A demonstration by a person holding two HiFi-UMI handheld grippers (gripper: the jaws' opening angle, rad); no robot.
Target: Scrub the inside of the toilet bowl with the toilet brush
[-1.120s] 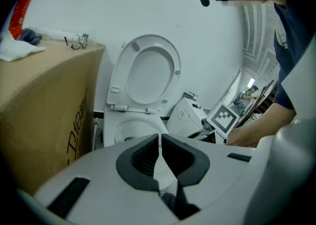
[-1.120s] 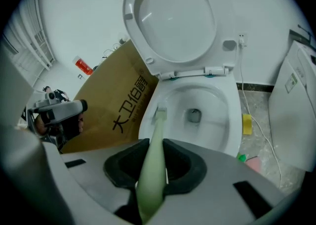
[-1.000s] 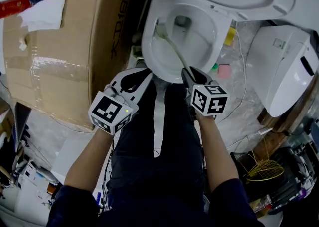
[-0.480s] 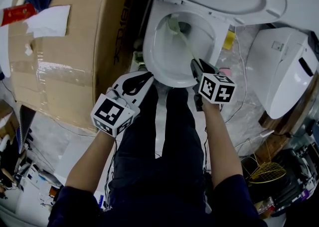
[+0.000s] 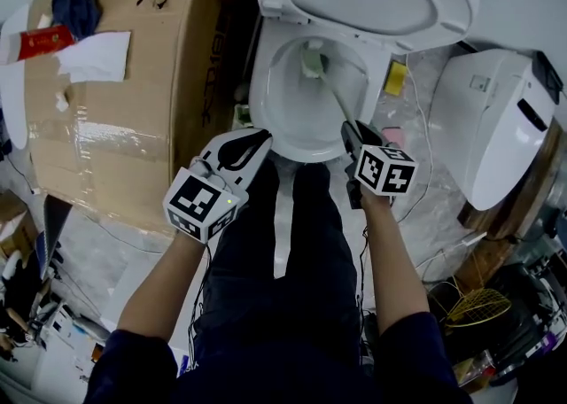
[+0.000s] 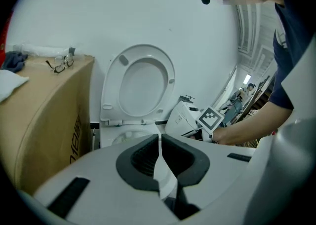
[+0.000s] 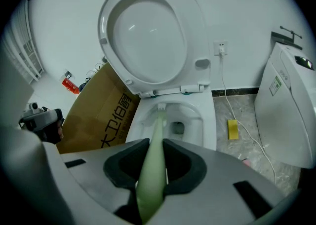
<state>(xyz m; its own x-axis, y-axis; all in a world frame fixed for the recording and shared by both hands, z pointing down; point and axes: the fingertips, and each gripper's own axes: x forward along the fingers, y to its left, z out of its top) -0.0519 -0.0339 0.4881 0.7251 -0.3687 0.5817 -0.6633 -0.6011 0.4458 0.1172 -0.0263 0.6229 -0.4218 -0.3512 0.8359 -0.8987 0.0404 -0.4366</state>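
- At the rear wall of the white ceramic toilet bowl point(image 5: 270, 114) sits the bristle head of the pale green plastic toilet brush point(image 5: 334, 90).
- Right gripper point(image 7: 154, 145) clamps its handle; left gripper point(image 6: 159, 142) is closed, empty.
- Risk: smooth handle twists between the jaws under side load.
- One second ago, the head was at the left wall.

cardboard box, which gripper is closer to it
Left. The left gripper sits close beside the cardboard box, jaws together. The right gripper is across the toilet bowl from it, gripping the toilet brush.
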